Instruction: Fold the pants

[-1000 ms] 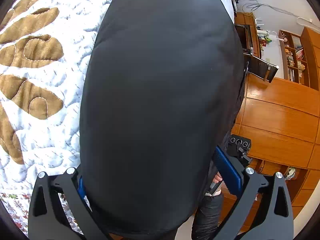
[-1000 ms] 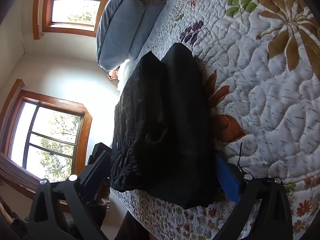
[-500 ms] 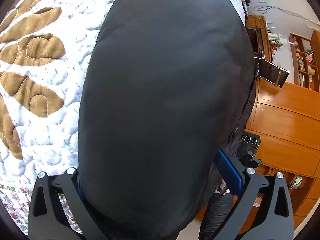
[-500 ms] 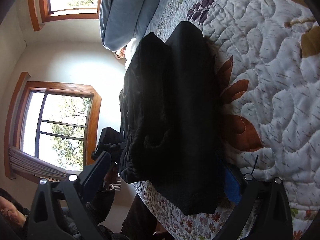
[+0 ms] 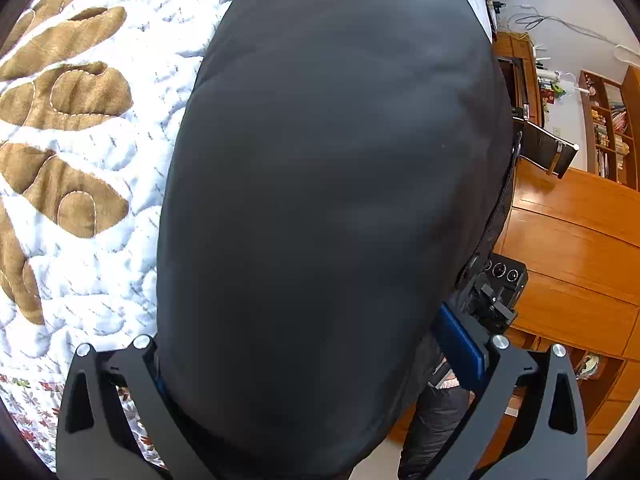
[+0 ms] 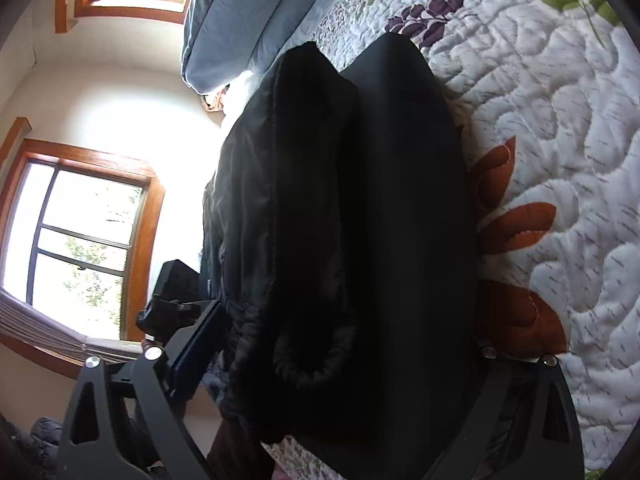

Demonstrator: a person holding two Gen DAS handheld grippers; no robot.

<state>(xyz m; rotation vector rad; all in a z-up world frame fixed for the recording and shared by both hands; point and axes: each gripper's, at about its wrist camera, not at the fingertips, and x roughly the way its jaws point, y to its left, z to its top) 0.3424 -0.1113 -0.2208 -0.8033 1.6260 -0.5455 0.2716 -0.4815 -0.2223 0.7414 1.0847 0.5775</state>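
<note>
The black pants (image 5: 332,200) lie folded on a quilted bed cover (image 5: 80,240) and fill most of the left wrist view. They also show in the right wrist view (image 6: 360,220) as two dark layers with a waistband loop near the front. My left gripper (image 5: 316,360) has its fingers wide apart on either side of the cloth; one blue pad (image 5: 460,348) shows clear of it. My right gripper (image 6: 332,344) also straddles the pants with its fingers apart; its blue pad (image 6: 200,340) is bare.
The quilt (image 6: 560,140) has leaf and flower patterns. Grey pillows (image 6: 240,20) lie at the head of the bed. Windows (image 6: 80,240) sit to the left. Wooden cabinets (image 5: 572,248) and shelves stand beyond the bed's edge.
Both grippers have edged forward along the pants and tilted slightly. The pants lie in the same folded shape. The finger spread is unchanged.
</note>
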